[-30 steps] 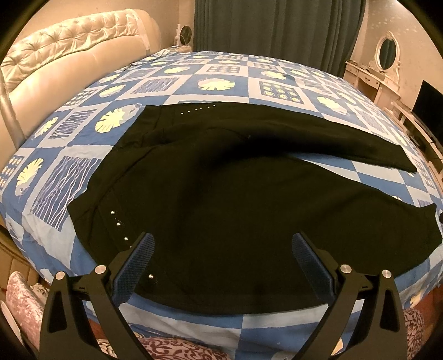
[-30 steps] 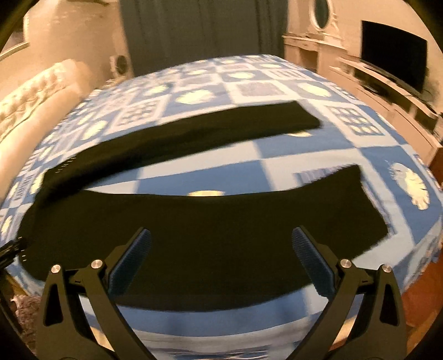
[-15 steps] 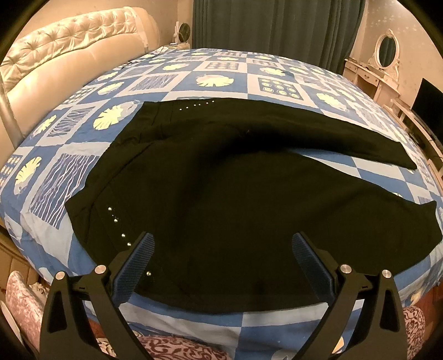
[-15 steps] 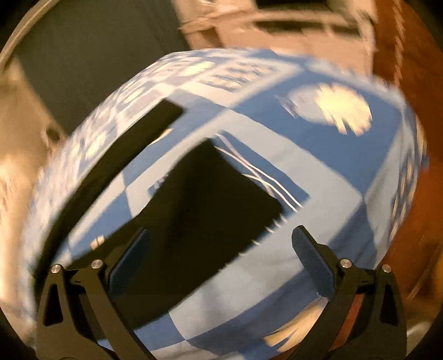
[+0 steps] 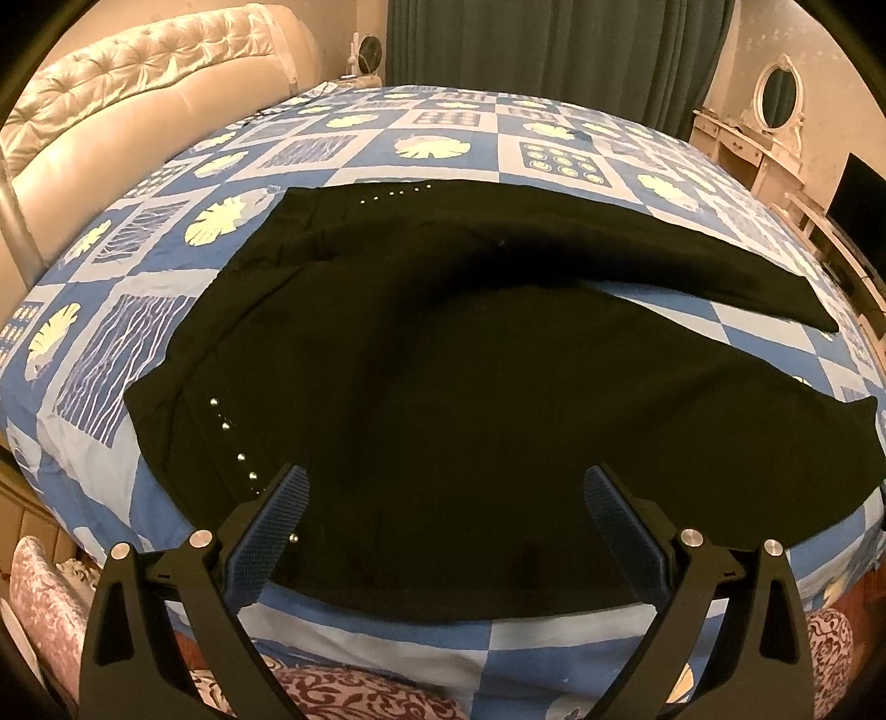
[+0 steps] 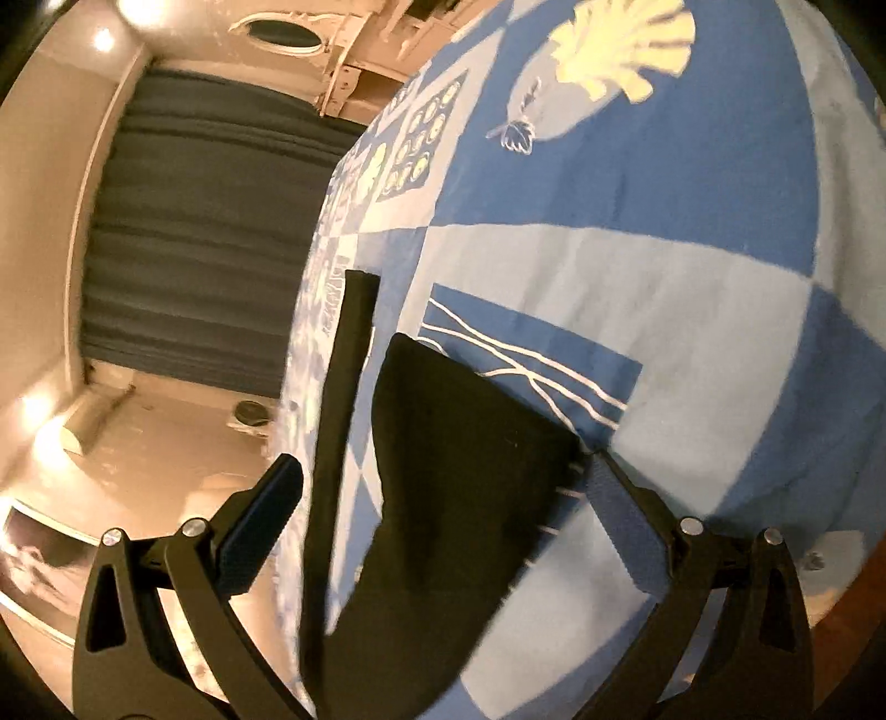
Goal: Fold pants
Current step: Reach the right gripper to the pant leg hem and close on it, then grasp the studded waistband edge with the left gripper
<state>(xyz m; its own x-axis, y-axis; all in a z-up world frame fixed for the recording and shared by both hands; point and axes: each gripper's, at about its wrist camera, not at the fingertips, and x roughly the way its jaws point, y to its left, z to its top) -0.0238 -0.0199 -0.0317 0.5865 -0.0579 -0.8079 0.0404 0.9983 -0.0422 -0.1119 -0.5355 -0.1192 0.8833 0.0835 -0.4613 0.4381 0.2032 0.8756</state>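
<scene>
Left wrist view: black pants (image 5: 443,354) lie spread flat on a bed covered by a blue-and-white patterned bedspread (image 5: 443,127). The waistband edge runs along the left, with a row of small metal studs (image 5: 232,443) close to the near corner and a second row (image 5: 396,194) at the far corner. The two legs run off to the right and part in a narrow wedge of bare bedspread; the far leg's hem (image 5: 819,315) ends well short of the bed's right side. The near leg's lower edge sits just inside the bed's front edge, leaving a thin strip of bedspread. The left hand-held gripper (image 5: 443,493) hovers over the near waist area with its fingers spread wide, nothing between them. Bare bedspread remains beyond the pants up to a tufted cream headboard (image 5: 127,83); dark curtains (image 5: 554,50) and a white dressing table with oval mirror (image 5: 775,105) stand behind.

Right wrist view: the camera is rolled steeply, so the bed appears tipped. The near leg's hem (image 6: 470,443) lies between the spread fingers of the right hand-held gripper (image 6: 443,482), which is wide apart and grips nothing; the right finger (image 6: 620,515) sits just beside the hem's corner, contact not discernible. The far leg (image 6: 349,387) shows as a thin dark strip to the left. Broad bare bedspread (image 6: 664,277) extends beyond the hem.
</scene>
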